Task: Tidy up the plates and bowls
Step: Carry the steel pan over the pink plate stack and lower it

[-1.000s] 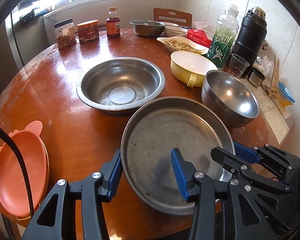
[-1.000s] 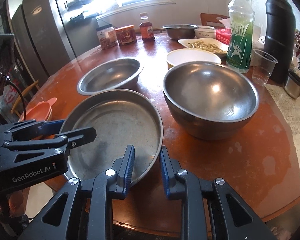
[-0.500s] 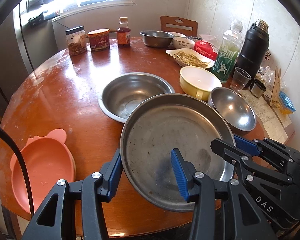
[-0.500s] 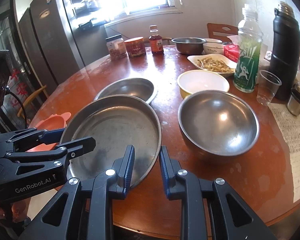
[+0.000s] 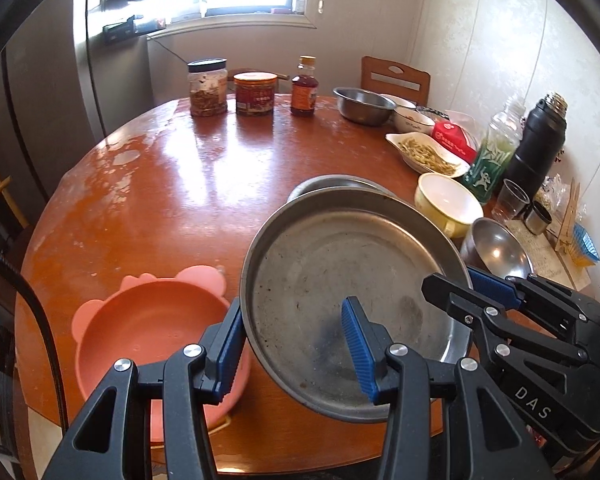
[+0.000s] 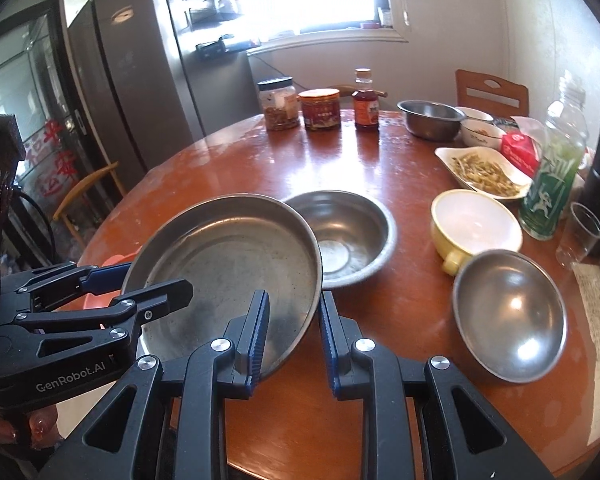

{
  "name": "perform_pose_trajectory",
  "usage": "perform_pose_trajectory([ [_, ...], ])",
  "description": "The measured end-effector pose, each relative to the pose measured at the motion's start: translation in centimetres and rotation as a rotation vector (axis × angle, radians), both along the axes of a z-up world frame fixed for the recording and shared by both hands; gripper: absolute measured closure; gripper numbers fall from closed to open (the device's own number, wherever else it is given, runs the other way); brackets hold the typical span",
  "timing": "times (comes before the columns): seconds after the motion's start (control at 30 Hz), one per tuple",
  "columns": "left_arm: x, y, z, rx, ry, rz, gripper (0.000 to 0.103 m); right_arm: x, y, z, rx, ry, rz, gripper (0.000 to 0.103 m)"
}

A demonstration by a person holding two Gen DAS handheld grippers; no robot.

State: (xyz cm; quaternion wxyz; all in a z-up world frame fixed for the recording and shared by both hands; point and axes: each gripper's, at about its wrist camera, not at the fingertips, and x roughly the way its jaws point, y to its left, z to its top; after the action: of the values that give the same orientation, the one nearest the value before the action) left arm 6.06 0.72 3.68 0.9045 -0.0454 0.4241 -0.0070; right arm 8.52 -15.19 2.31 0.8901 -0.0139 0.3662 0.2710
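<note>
Shallow steel plate (image 5: 340, 280), lifted clear of the round wooden table (image 5: 172, 184) near its front edge and tilted, its far rim overlapping the wide steel basin (image 6: 348, 236) behind it. Left gripper (image 5: 296, 344): jaws pinch the plate's left rim, one pad outside, one inside. Right gripper (image 6: 294, 340): jaws pinch the right rim the same way. Pink eared bowl (image 5: 152, 332) at the front-left edge, below the left gripper. Round steel bowl (image 6: 510, 312) and yellow cup-bowl (image 6: 474, 224) toward the right edge. Jars, a sauce bottle (image 5: 305, 86) and more bowls along the far edge.
</note>
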Motion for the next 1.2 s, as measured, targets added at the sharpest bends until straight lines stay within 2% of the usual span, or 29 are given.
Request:
perform_pose_trajectory([
  [0.87, -3.6, 11.2, 1.0, -0.036, -0.042, 0.182, 0.055, -0.6, 11.2, 1.8, 0.004, -0.039, 0.183, 0.077],
  [1.2, -3.7, 13.9, -0.9, -0.054, -0.005, 0.228, 0.055, -0.6, 14.6, -0.3, -0.034, -0.002, 0.235, 0.077],
])
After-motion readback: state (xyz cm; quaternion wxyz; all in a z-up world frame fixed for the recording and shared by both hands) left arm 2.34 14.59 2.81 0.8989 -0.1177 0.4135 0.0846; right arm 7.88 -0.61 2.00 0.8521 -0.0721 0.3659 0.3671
